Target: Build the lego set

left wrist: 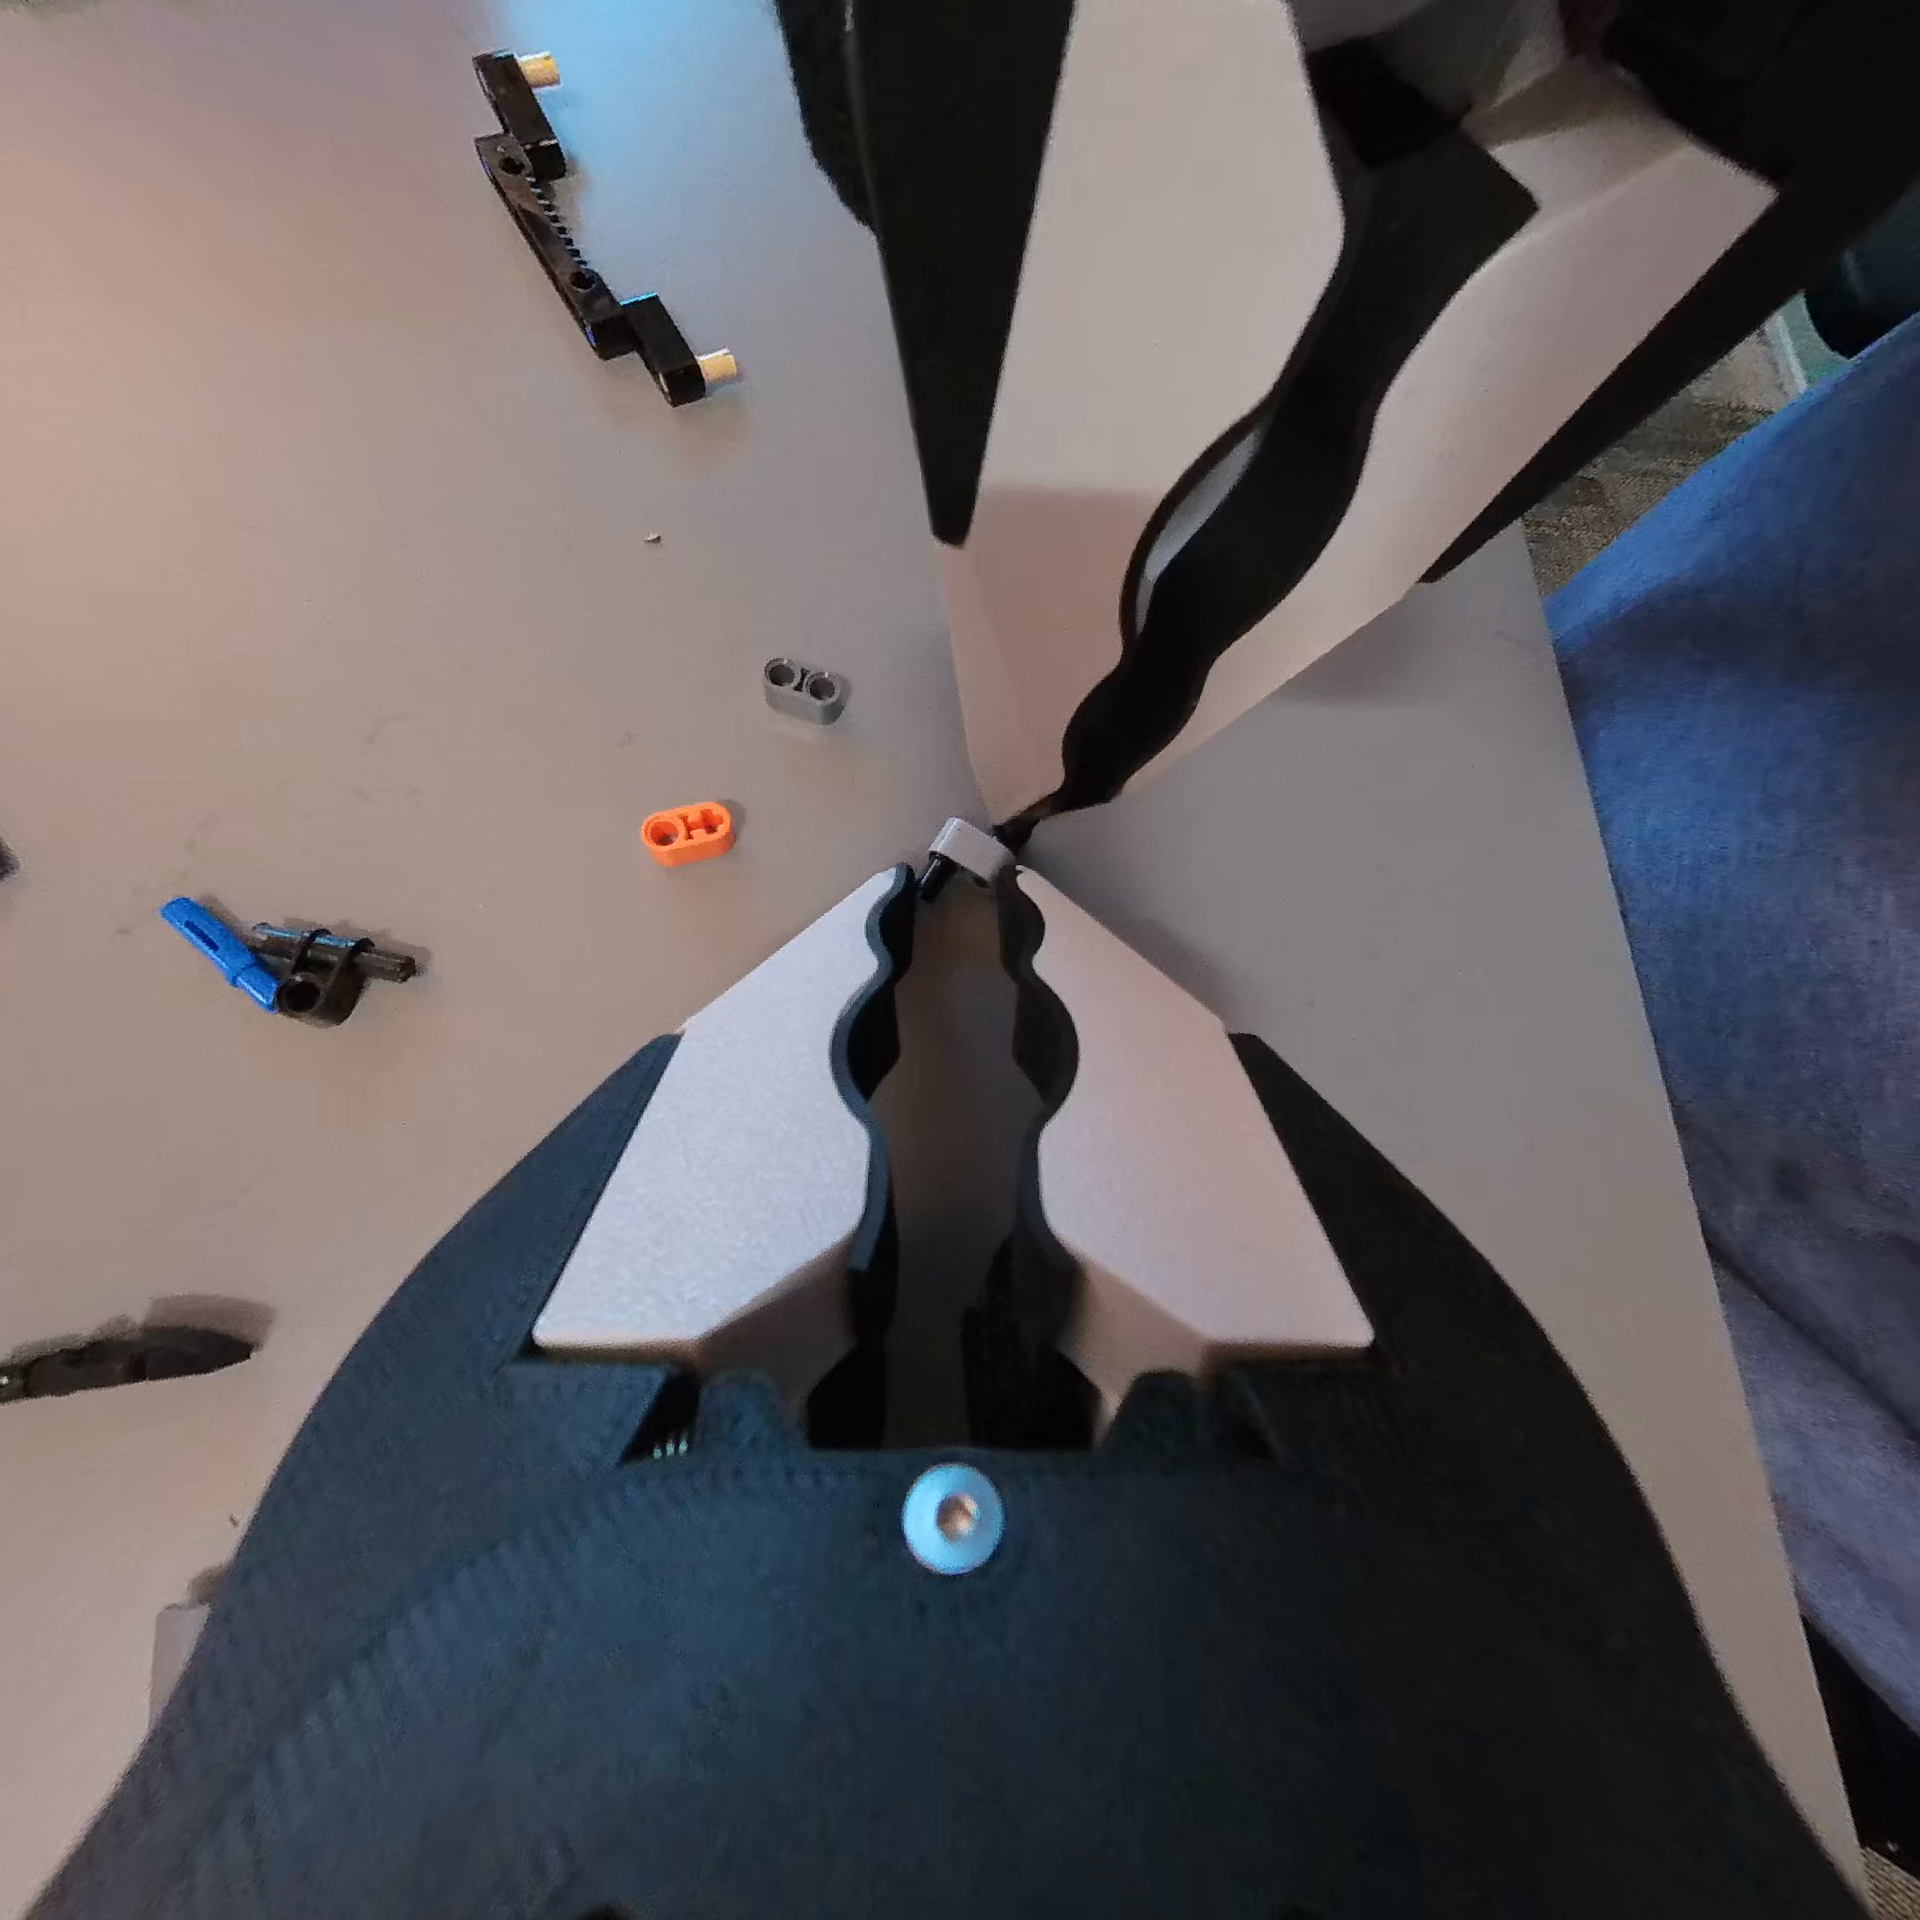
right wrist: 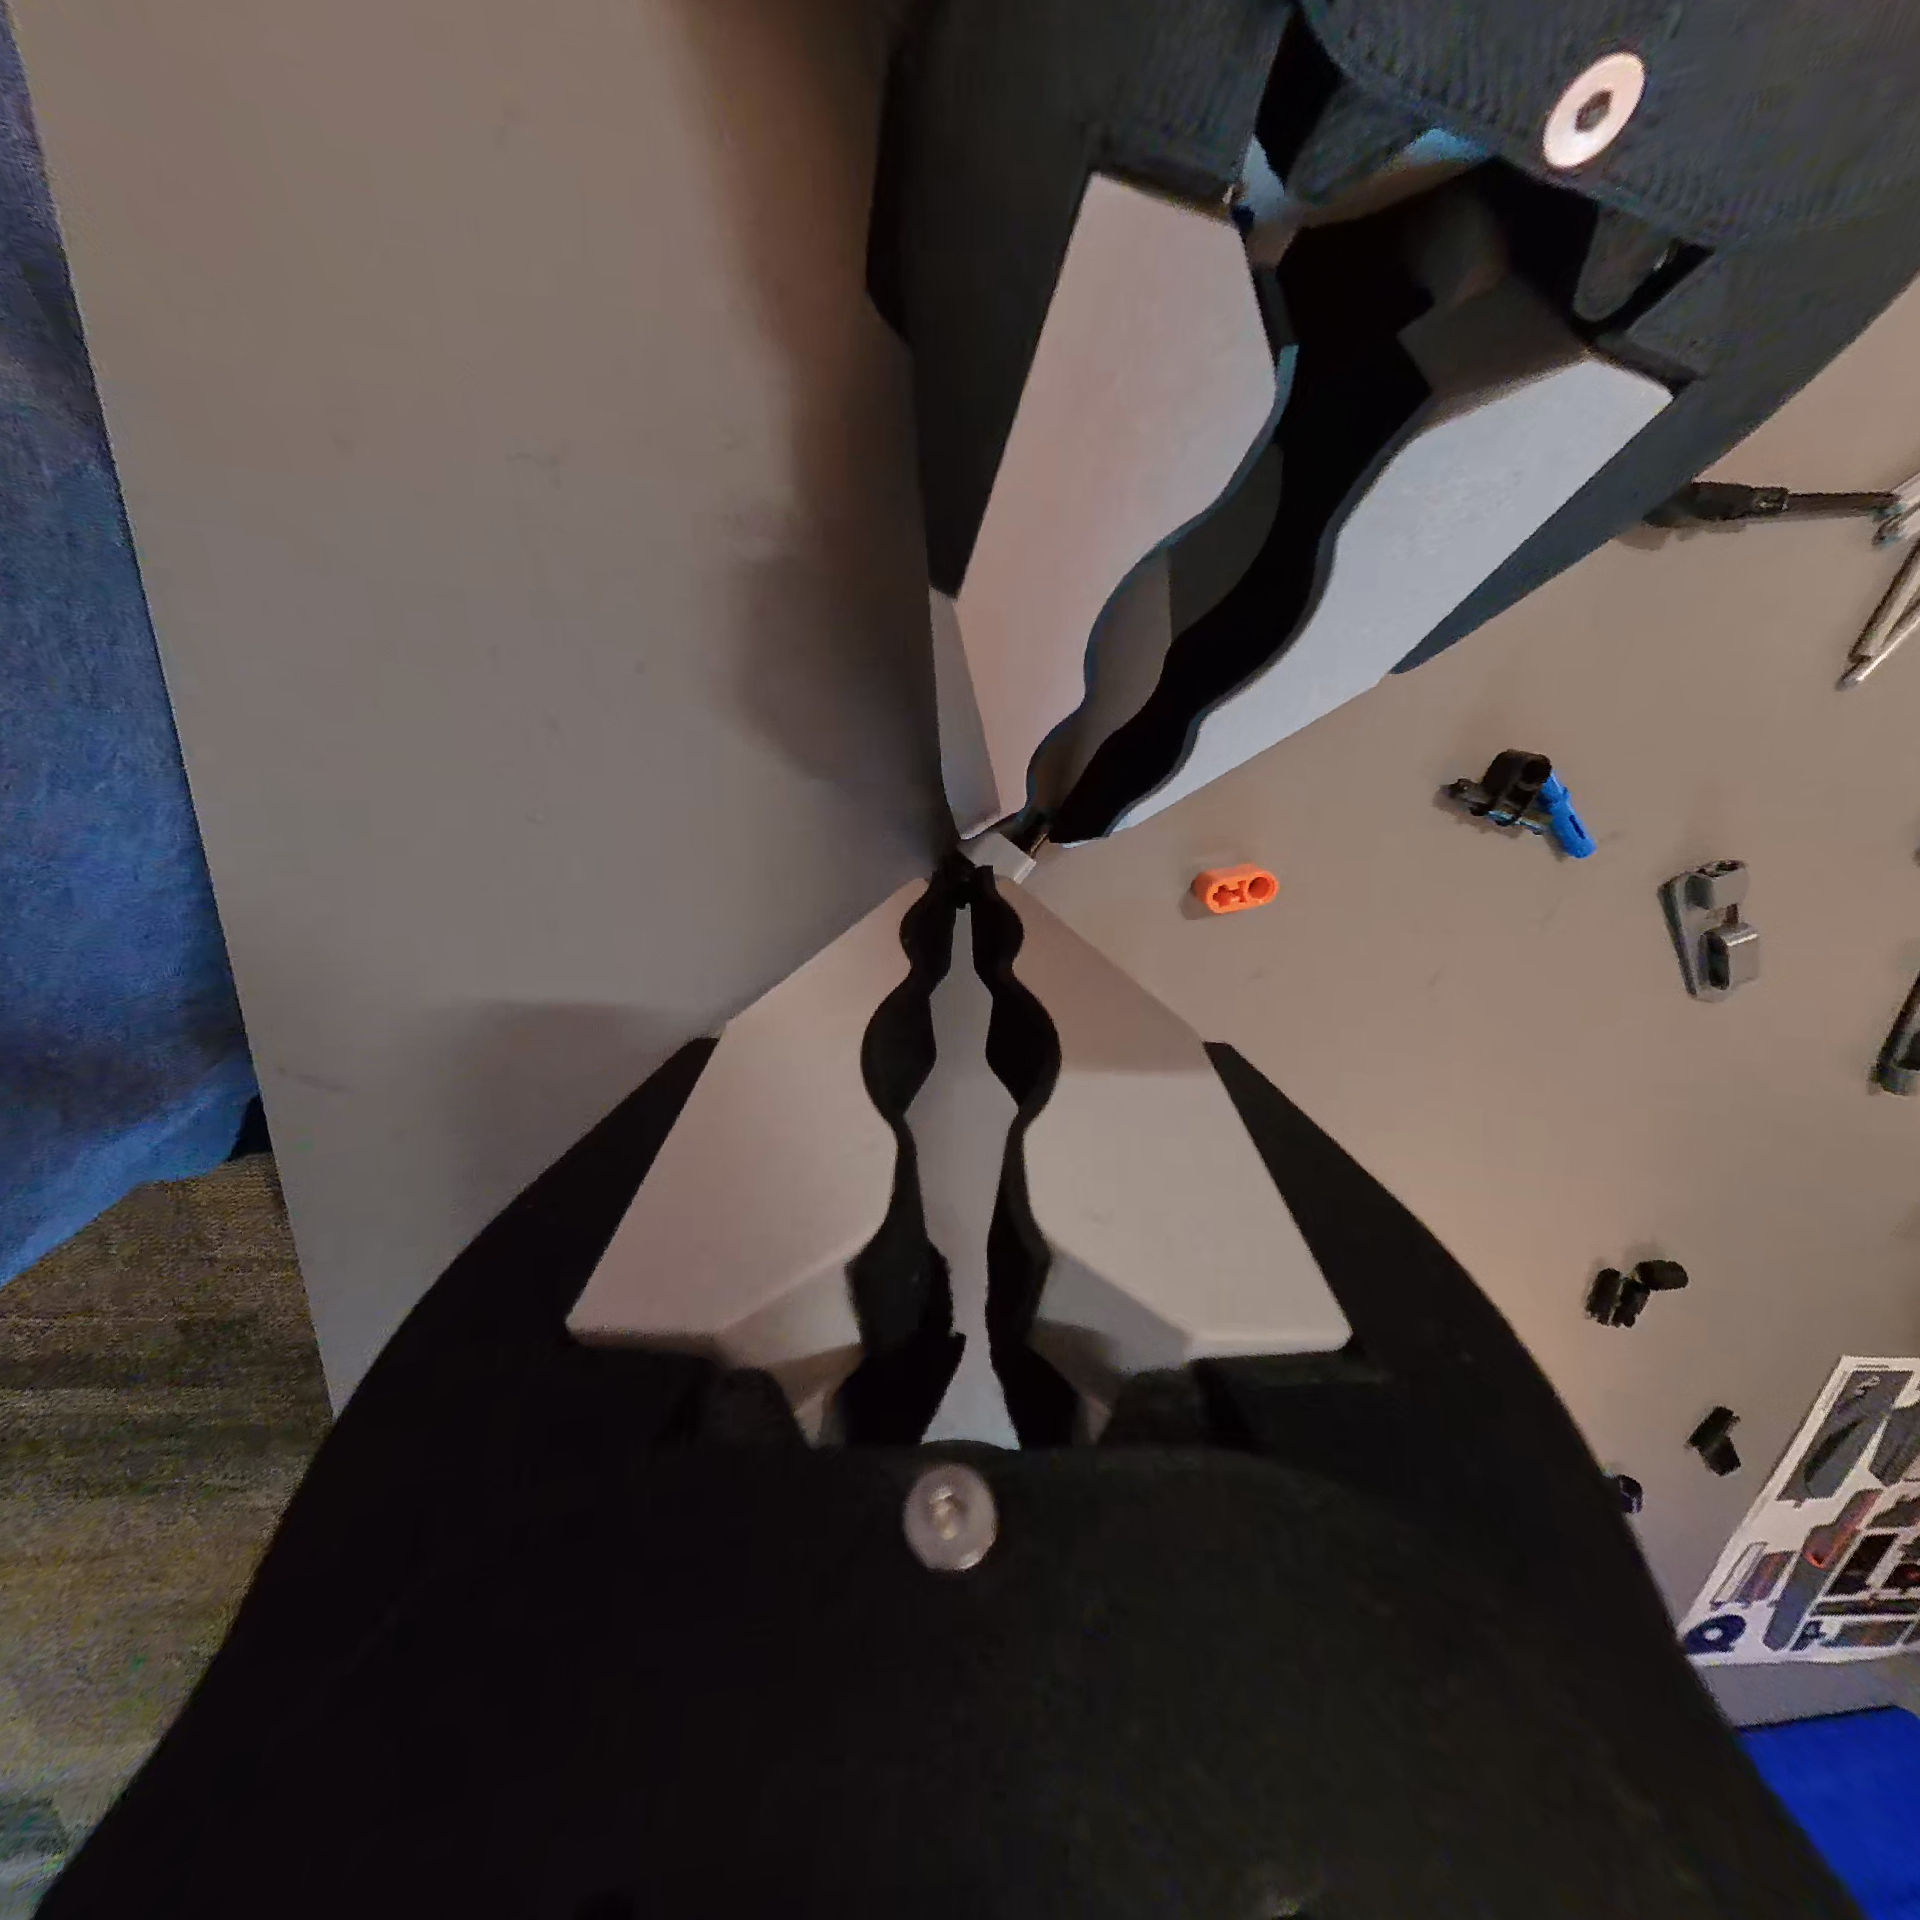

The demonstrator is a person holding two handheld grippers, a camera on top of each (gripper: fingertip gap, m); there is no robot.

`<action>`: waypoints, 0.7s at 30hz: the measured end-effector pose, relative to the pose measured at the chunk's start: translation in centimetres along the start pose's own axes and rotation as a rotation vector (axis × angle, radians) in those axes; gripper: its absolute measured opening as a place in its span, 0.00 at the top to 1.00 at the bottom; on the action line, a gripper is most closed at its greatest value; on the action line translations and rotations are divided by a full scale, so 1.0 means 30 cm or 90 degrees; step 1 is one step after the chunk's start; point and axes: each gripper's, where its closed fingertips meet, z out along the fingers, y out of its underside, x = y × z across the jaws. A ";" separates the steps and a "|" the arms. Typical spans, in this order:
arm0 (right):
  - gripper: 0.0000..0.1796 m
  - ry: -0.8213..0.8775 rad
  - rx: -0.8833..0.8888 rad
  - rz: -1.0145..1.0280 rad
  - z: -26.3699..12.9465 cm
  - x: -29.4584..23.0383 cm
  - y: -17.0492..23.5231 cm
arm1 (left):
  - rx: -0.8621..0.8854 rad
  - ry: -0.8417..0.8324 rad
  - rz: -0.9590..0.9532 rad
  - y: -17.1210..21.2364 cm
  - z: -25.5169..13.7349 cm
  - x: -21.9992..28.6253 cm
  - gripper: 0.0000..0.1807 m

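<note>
My left gripper (left wrist: 961, 873) is shut on a small light-grey lego piece (left wrist: 971, 847) with a black pin (left wrist: 928, 878) sticking out of one end, held above the table (left wrist: 364, 582). My right gripper (right wrist: 966, 883) is shut on a small black piece at its tips and meets the grey piece (right wrist: 1000, 854) tip to tip. It comes in from the upper right in the left wrist view (left wrist: 1013, 831). The left gripper shows at the upper right in the right wrist view (right wrist: 1029, 831). What the right tips hold is mostly hidden.
On the table lie an orange two-hole beam (left wrist: 688, 831) (right wrist: 1234, 890), a grey two-hole beam (left wrist: 805, 689), a blue pin in a black connector (left wrist: 291, 961) (right wrist: 1527, 800), a black rack assembly (left wrist: 603, 218), grey parts (right wrist: 1714, 940) and a printed sheet (right wrist: 1829, 1527). Blue upholstery (left wrist: 1766, 883) lies beyond the table edge. Less than 4 cm separates the two grippers' tips.
</note>
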 end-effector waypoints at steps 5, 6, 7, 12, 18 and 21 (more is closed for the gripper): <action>0.99 -0.022 -0.012 0.001 0.001 0.000 0.000 | 0.000 0.007 -0.001 0.000 0.000 -0.001 0.92; 0.99 -0.028 -0.008 0.005 0.000 0.000 0.001 | 0.000 0.007 -0.001 0.000 0.000 0.000 0.92; 0.99 -0.031 -0.007 0.006 0.001 0.000 0.001 | 0.000 0.007 -0.001 0.000 0.000 0.000 0.92; 0.99 -0.048 -0.004 0.016 0.001 0.000 0.000 | 0.000 0.010 -0.003 0.000 0.000 -0.001 0.92; 0.99 -0.054 -0.021 0.004 0.002 0.000 -0.001 | 0.000 0.012 -0.004 0.000 -0.001 -0.001 0.92; 0.99 -0.060 -0.022 0.004 0.002 0.000 0.000 | 0.000 0.012 -0.004 0.000 -0.001 0.000 0.92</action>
